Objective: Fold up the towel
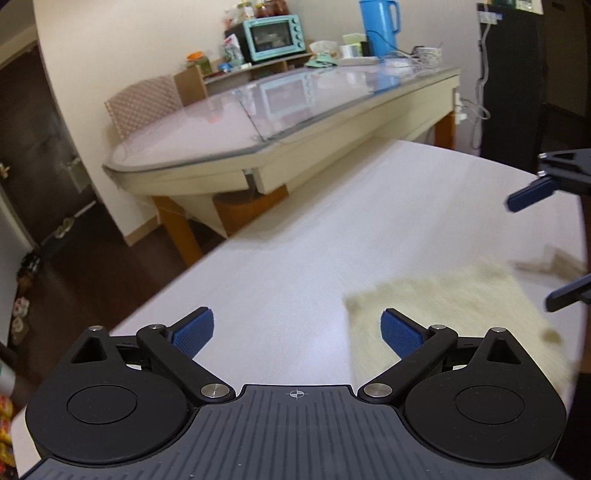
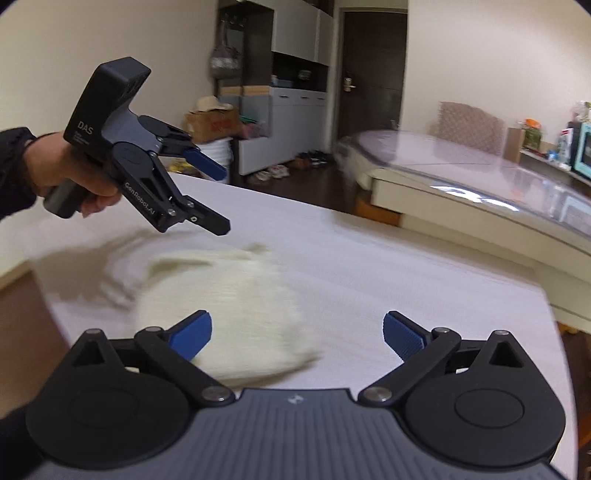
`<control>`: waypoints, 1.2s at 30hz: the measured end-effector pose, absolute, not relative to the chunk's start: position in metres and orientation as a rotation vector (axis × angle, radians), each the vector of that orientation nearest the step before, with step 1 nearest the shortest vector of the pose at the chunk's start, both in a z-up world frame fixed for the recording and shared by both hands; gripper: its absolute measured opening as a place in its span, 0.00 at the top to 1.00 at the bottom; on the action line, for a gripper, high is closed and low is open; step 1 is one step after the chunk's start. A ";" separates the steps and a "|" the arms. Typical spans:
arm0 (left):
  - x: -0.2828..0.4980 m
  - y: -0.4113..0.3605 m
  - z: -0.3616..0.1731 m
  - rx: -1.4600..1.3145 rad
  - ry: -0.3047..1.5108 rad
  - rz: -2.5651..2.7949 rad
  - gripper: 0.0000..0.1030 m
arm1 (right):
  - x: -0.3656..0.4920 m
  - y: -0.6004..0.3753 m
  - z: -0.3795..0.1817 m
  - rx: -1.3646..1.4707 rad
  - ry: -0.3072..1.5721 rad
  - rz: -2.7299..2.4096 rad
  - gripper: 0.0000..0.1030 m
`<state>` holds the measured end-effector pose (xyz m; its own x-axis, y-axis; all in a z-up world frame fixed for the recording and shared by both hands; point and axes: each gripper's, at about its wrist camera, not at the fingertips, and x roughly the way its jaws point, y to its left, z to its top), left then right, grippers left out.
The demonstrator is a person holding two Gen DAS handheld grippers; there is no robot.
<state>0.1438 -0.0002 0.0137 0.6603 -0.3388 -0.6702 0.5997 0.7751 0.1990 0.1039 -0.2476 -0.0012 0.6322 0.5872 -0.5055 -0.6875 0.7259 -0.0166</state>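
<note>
Left wrist view: the left gripper [image 1: 297, 332] is released, its blue pads spread wide with nothing between them. It hangs above the pale counter [image 1: 280, 258]. The cream towel [image 1: 443, 314] lies flat on the counter, ahead and to the right of this gripper, with its near left corner just past the right pad; its outline is blurred. The right gripper [image 1: 546, 243] enters at the right edge of this view, beyond the towel; only two blue-tipped fingers [image 1: 528, 195] show, set well apart, empty. A glass-topped table [image 1: 280, 122] stands further ahead, beyond the counter, carrying a teal toaster oven [image 1: 275, 37] and a blue jug [image 1: 380, 26].

Right wrist view: the right gripper [image 2: 297, 332] is likewise released, pads spread, gripping nothing. The towel [image 2: 229, 302] lies directly ahead and to the left of it, partly behind the left pad, blurred. This view alone shows the whole body of the left gripper [image 2: 218, 195], held in the person's left hand [image 2: 74, 173] ahead and to the left, above the towel's far edge and not touching it; its jaws stand apart. A dark door [image 2: 373, 66] and grey cabinets [image 2: 295, 107] are seen only here.
</note>
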 end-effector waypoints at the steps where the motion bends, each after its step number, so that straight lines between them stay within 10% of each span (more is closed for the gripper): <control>1: 0.137 0.001 0.012 0.435 0.666 -0.553 0.03 | 0.100 -0.241 -0.003 -0.233 0.504 0.750 0.02; 36: 0.115 0.027 -0.004 0.378 0.684 -0.420 0.03 | 0.110 -0.252 0.003 -0.330 0.487 0.624 0.01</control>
<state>0.1147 0.0269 -0.0040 0.6987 -0.2464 -0.6717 0.4880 0.8506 0.1956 0.1098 -0.2520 0.0030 0.7055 0.4746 -0.5263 -0.6256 0.7660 -0.1479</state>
